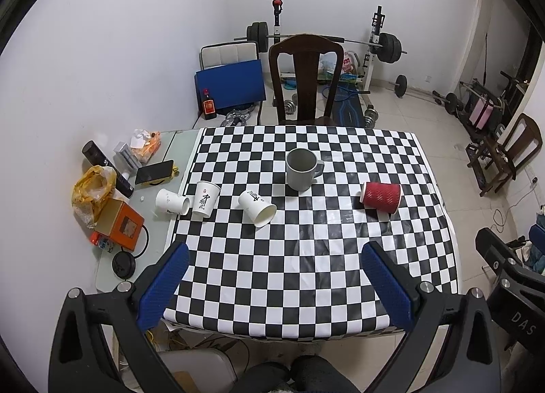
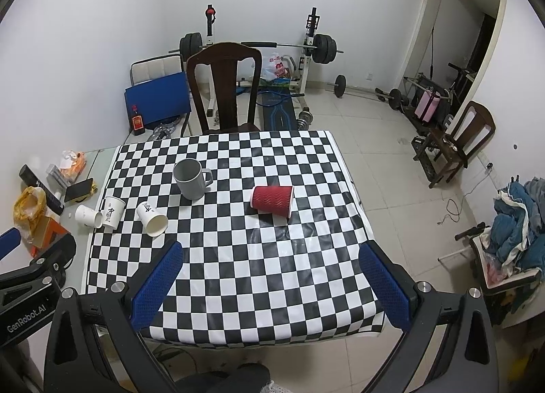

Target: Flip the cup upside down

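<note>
A grey mug (image 1: 302,168) (image 2: 190,178) stands upright, mouth up, on the checkered tablecloth (image 1: 306,256) (image 2: 238,256). A red ribbed paper cup (image 1: 380,197) (image 2: 272,201) lies on its side to the right of it. A white paper cup (image 1: 257,207) (image 2: 152,219) lies on its side left of the mug. Another white cup (image 1: 205,200) (image 2: 113,212) stands upright at the cloth's left edge, and a third (image 1: 171,202) (image 2: 88,215) lies beside it. My left gripper (image 1: 274,250) and right gripper (image 2: 270,248) are open and empty, above the table's near edge.
Clutter sits on the table's left strip: a phone (image 1: 154,172), an orange box (image 1: 117,224), a yellow bag (image 1: 92,188), a black bottle (image 1: 102,163). A dark wooden chair (image 1: 305,79) stands behind the table. Weights and a bench stand by the far wall.
</note>
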A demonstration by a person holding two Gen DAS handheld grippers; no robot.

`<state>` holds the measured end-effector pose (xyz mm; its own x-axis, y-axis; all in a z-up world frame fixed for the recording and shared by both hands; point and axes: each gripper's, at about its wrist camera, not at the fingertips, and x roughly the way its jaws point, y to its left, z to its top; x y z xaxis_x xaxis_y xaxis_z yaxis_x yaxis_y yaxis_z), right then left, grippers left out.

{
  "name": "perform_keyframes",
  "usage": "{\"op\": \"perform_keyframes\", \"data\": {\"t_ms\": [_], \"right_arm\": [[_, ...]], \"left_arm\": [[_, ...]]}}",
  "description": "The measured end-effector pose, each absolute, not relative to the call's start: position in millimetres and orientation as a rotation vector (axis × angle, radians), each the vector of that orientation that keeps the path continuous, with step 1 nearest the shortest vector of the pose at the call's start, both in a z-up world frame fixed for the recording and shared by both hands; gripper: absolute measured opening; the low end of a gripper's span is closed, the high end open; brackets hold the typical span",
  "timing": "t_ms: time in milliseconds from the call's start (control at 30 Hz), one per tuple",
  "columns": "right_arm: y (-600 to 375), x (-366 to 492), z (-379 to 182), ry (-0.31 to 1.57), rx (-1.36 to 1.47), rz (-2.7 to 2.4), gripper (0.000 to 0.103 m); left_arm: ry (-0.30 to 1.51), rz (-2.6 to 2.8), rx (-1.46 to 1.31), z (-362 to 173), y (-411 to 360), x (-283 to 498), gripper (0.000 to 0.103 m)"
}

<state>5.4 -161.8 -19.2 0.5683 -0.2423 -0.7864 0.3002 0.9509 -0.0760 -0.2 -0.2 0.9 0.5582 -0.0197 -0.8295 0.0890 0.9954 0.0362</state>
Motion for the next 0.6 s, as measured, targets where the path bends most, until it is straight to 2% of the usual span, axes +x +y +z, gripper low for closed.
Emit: {"op": "perform_keyframes", "data": {"t_ms": [600], "right_arm": [[-161.1,5.6,-17.5,0.912,0.067,-0.32,0.103]], "left_arm": [[0.973,-0.069,0.076,0.6,0.4,-0.4,0.103]]}}
